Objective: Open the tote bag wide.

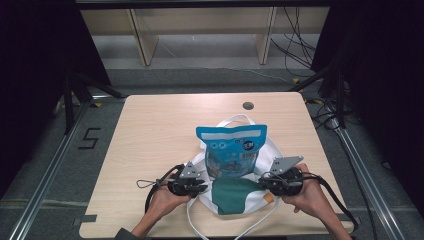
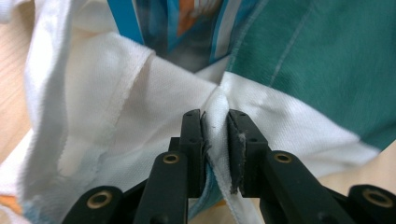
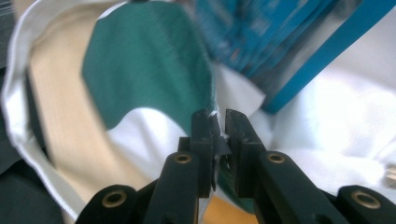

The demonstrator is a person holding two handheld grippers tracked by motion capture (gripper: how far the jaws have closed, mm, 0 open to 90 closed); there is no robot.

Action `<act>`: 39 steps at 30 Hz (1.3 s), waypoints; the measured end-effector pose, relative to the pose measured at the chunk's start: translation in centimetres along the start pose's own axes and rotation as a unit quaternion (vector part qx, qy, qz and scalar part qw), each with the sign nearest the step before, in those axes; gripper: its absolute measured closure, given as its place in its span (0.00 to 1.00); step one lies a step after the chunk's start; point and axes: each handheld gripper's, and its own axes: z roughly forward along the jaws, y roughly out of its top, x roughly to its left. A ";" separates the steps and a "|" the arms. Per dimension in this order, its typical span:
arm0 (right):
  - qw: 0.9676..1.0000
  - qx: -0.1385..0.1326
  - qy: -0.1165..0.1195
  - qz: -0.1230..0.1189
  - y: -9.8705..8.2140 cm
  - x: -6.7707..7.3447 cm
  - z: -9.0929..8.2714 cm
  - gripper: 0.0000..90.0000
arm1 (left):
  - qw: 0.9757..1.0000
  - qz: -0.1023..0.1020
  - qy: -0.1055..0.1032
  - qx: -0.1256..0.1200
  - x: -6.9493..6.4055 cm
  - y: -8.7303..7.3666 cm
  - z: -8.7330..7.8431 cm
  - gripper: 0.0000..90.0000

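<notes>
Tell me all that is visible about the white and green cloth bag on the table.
The cloth bag lies flat near the table's front edge. It looks like woven fabric, white with a dark green panel, and its long white straps loop beyond it at front and back. A blue snack packet lies on it, its lower end toward the bag's mouth. The left gripper pinches a fold of its white edge; the right gripper pinches the edge at the green panel.
</notes>
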 end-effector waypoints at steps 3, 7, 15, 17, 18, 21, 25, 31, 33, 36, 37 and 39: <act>1.000 0.023 0.004 -0.004 -0.7 0.4 1.0 0.92 | 1.000 0.007 0.006 0.005 -0.1 0.0 0.3 0.85; 0.999 0.046 0.006 0.013 -1.9 0.4 4.1 0.93 | 1.000 0.007 0.008 0.010 -0.1 -0.1 0.5 0.85; 0.997 0.060 -0.028 0.030 -1.4 -0.4 5.9 0.92 | 1.000 -0.011 0.015 0.005 0.6 -0.2 1.3 0.85; 0.998 0.049 -0.029 0.028 -1.1 -1.1 6.2 0.92 | 1.000 -0.017 0.024 0.002 1.1 0.0 1.5 0.85; 0.998 0.046 -0.039 0.028 -0.8 -1.7 6.6 0.92 | 0.999 -0.019 0.027 0.002 1.3 0.1 1.6 0.85; 0.998 0.045 -0.036 0.036 -0.5 -2.4 7.0 0.92 | 0.999 -0.023 0.041 -0.002 2.1 0.4 1.9 0.85; 0.998 0.037 -0.047 0.036 0.5 -4.1 7.9 0.92 | 0.998 -0.033 0.056 -0.005 3.3 0.8 2.1 0.84; 0.997 0.027 -0.054 0.041 1.3 -5.6 8.9 0.91 | 0.997 -0.038 0.070 -0.012 4.4 1.0 2.4 0.82; 0.997 0.027 -0.059 0.048 1.4 -6.1 9.1 0.91 | 0.996 -0.047 0.073 -0.022 4.9 1.0 2.4 0.81; 0.996 0.020 -0.067 0.047 1.5 -6.4 9.3 0.91 | 0.996 -0.060 0.062 -0.034 5.1 1.3 1.3 0.76; 0.996 0.023 -0.069 0.049 1.5 -6.3 9.1 0.90 | 0.995 -0.066 0.054 -0.048 5.1 1.6 0.6 0.72; 0.997 0.017 -0.068 0.043 1.5 -6.2 9.1 0.90 | 0.992 -0.075 0.048 -0.084 5.5 2.3 -1.1 0.69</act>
